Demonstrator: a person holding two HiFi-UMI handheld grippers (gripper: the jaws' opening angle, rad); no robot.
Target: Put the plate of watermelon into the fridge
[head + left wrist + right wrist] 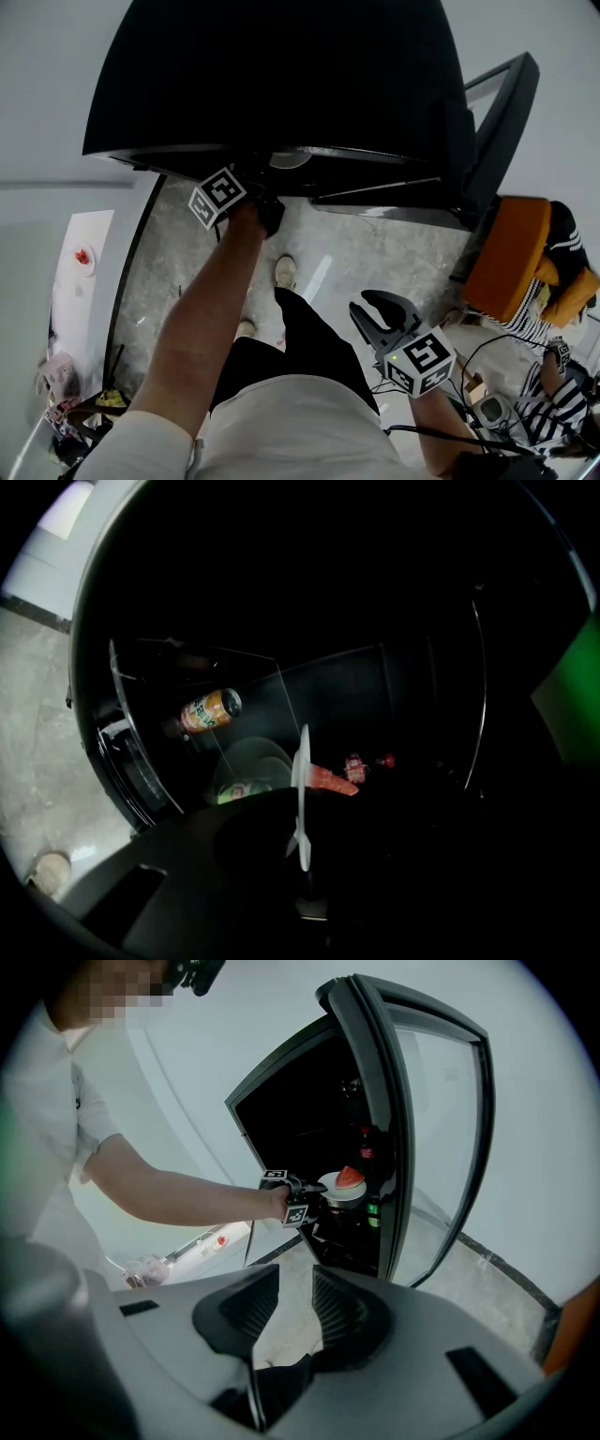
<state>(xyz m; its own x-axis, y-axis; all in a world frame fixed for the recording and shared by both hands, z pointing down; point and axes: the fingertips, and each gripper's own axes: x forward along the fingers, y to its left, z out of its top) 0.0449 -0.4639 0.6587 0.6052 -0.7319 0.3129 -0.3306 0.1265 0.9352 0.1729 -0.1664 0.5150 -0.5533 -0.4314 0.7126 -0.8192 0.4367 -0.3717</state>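
Slippage of the plate [302, 789], clamped by its rim in the left gripper [265, 212] just inside the fridge's [291, 1119] front edge, could likely shed the watermelon [330, 778], since the empty, spread-jawed right gripper [293, 1290] offers no support.

1. I see the white plate [336, 1186] held level at the open front of the fridge [300, 1119], its rim clamped in my left gripper [317, 1192].
2. A red watermelon wedge [350, 1177] sits on the plate.
3. The fridge is black and upright, and its glass door [441, 1138] is swung wide open.
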